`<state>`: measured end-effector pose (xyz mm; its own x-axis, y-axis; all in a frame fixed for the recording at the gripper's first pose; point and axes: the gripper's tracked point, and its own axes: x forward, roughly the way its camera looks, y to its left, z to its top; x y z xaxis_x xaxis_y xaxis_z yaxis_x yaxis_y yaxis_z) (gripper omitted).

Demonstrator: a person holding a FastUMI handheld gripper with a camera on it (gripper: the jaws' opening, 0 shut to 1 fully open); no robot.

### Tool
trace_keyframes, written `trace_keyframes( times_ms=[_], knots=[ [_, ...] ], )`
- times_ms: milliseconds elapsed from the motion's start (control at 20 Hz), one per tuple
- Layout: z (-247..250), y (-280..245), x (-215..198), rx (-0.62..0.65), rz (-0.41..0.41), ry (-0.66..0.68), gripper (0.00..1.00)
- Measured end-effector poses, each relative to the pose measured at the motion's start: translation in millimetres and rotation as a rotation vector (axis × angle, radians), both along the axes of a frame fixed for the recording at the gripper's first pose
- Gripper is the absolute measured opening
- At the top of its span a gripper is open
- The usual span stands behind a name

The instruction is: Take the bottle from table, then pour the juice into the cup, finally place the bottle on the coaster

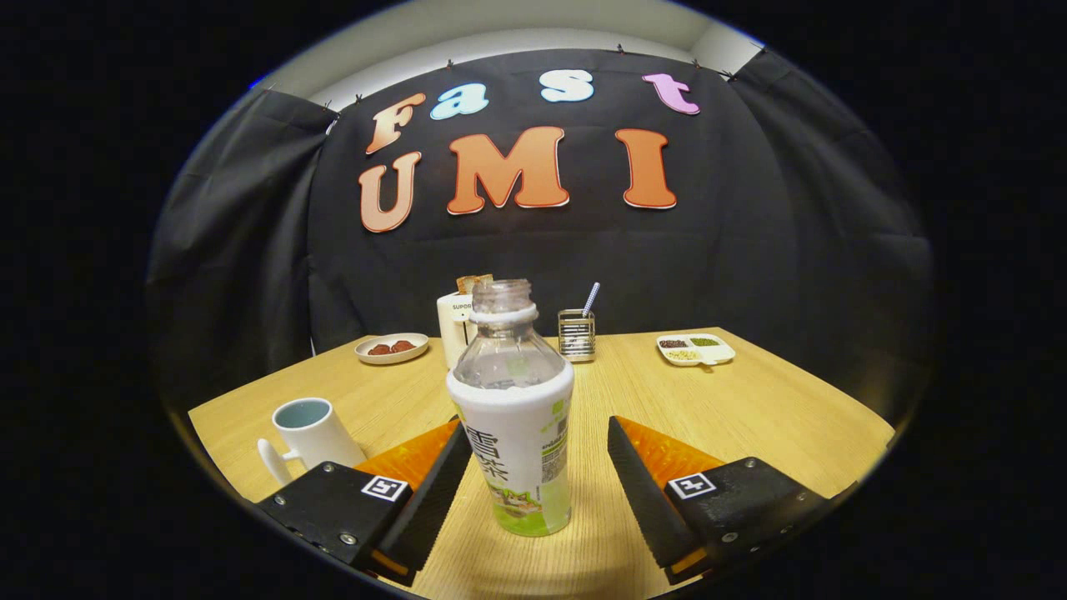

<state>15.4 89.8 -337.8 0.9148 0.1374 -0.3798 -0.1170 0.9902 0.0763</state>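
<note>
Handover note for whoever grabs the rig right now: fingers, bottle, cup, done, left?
Gripper: fingers open, one either side of the uncapped clear plastic bottle with the white-green label; the left finger looks at or near the label, the right stands apart.
Bottle: upright on the light wooden table, little juice at the bottom.
White mug: left of the fingers, upright.
Done: approach.
Left: grasp, lift, pour, set bottle on a coaster.

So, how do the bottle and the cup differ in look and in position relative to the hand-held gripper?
The bottle is tall and clear with a wrapped label and no cap; the cup is short, white and opaque, with a handle. The bottle stands between the fingers of the open hand-held gripper, which do not press on it; the cup stands off to the left, beside the left finger. Both stand upright on the wooden table with open tops.
</note>
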Motion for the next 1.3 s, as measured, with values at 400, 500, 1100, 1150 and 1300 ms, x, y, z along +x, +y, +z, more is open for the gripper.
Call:
trace_keyframes(
  times_ms=[400,500,1100,1150,1300],
  knots=[
    [-15.9,13.5,4.2,0.015,0.006,0.038,0.77],
    [-16.0,13.1,4.9,-0.008,0.005,0.039,0.67],
    [20.7,22.0,13.6,-0.127,0.037,-0.029,0.56],
    [22.5,26.9,13.3,-0.165,0.057,-0.038,0.56],
    [22.5,39.4,16.5,-0.255,0.094,-0.054,0.56]
  ],
)
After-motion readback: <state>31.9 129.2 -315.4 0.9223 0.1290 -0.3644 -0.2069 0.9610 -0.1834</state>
